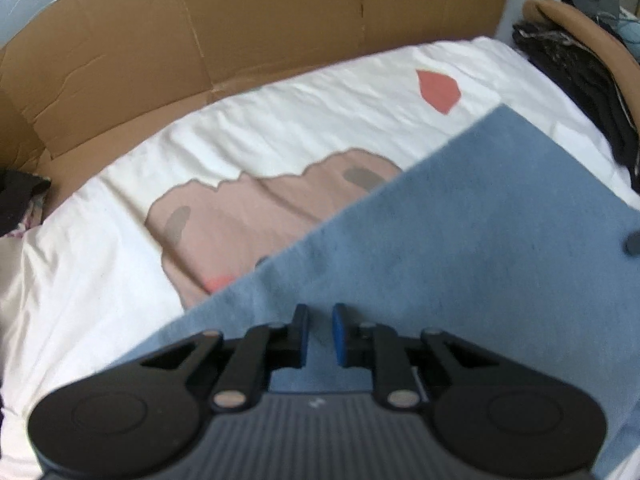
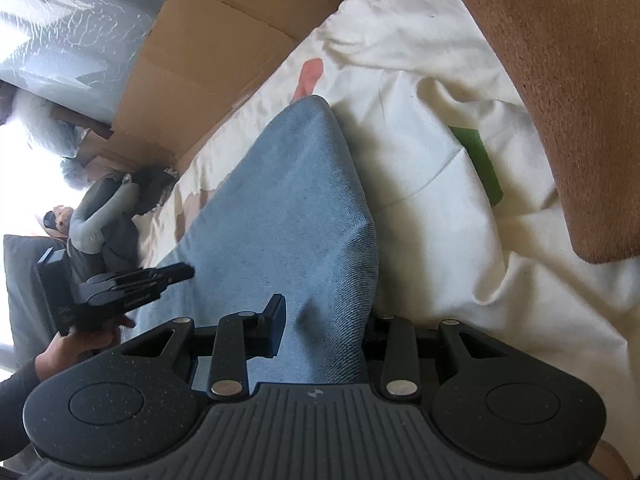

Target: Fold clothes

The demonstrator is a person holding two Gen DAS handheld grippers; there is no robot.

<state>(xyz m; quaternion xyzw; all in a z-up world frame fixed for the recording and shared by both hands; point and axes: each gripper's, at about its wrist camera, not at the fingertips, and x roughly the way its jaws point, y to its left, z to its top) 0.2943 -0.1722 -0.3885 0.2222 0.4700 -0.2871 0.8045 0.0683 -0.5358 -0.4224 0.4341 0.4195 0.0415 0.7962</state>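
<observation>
One blue garment (image 2: 288, 216) lies across the white printed sheet (image 1: 280, 120), a thick fold of it bunched between the right gripper (image 2: 320, 332) jaws, which clamp it, apparently to anchor that edge. The left gripper (image 1: 320, 334) hangs over the flat cloth, jaws narrowly parted and empty, likely seeking a corner. Cardboard (image 1: 240, 20) walls the far side.
</observation>
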